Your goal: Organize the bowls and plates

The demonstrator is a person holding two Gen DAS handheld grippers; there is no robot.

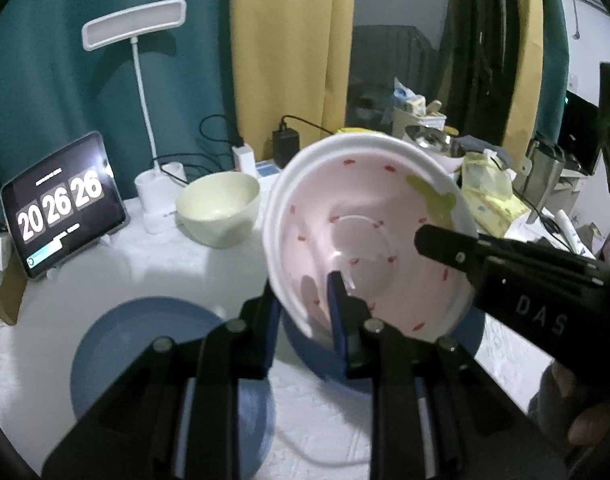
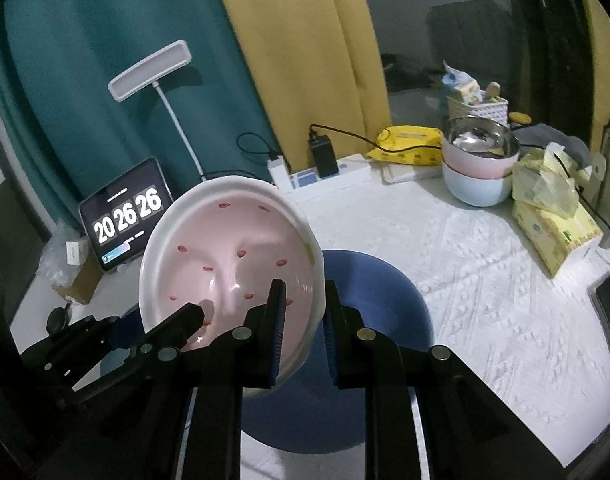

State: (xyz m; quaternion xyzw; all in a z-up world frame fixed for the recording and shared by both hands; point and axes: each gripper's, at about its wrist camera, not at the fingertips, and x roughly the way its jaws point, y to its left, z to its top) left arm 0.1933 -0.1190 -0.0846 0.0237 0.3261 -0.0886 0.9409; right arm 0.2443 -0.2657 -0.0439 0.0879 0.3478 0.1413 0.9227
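Here both tools pinch the same pink dish [image 1: 369,236] by its rim, one on each side, and hold it in the air, tilted so its hollow faces the cameras. The left tool [image 1: 305,312] has its blue pads either side of the near left edge of the rim; the right tool [image 2: 303,332] grips the opposite edge in the same way, one pad inside the bowl and one behind the wall. Neither tool is spread: each is pressed onto the thin rim.

The dish hangs over a blue plate [image 2: 377,300] lying flat on the white counter [image 2: 485,272], and a second blue plate [image 1: 145,344] lies just left of it in the left wrist view. My reading is that the dish is being carried to rest on one of these, most likely the one under it.

To do that well, level the dish first so that its foot meets the plate flat, bring both hands down together, and keep the two grips even so the rim does not twist. Release only when the weight sits on the plate, and open both tools together.

The dish is shallow and wide, white outside, pale pink inside, dotted with small red marks, with a green patch near the right rim and a raised ring at the centre. A cream bowl [image 1: 219,208] stands farther back on the left.
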